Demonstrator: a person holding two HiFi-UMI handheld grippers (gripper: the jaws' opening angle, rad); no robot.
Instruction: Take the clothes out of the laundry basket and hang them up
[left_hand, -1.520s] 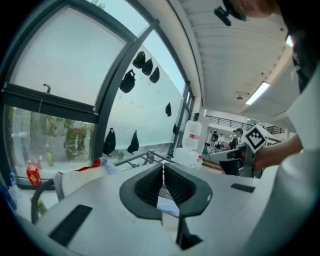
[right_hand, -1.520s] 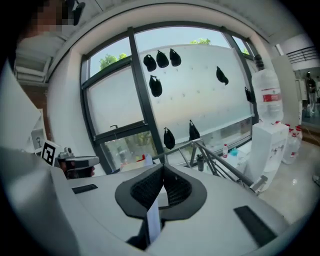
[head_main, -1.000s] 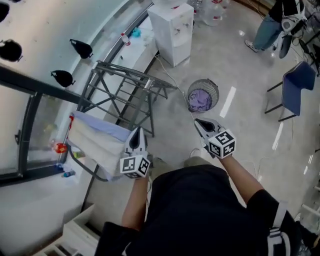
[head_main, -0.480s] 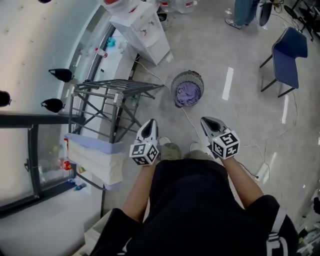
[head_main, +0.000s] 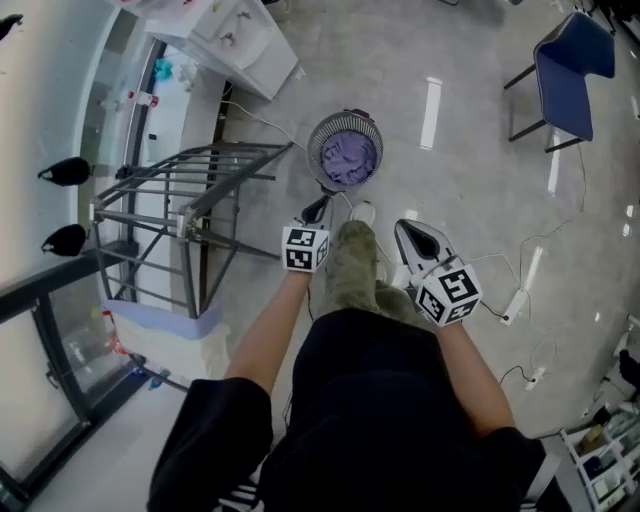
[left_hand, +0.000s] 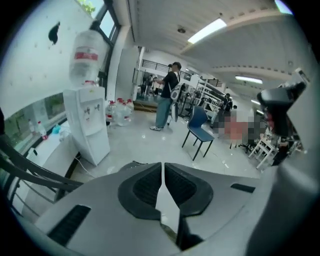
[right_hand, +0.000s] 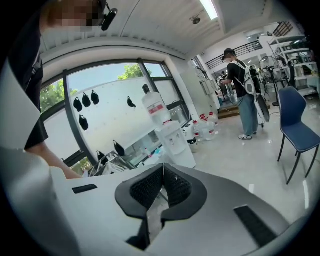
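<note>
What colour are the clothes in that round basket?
The clothes are purple; head view shows it best.

Left gripper (head_main: 319, 205), right gripper (head_main: 401, 227): fingers (left_hand: 142, 187) together.

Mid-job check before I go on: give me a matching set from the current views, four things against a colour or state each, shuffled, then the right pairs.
Things:
1. basket
2. chair
3. rack
4. left gripper

Colour or state:
A. blue
B. shut, nothing between the jaws
C. grey metal bars
D. holds purple clothes

Pairs: 1-D, 2-A, 3-C, 4-B
</note>
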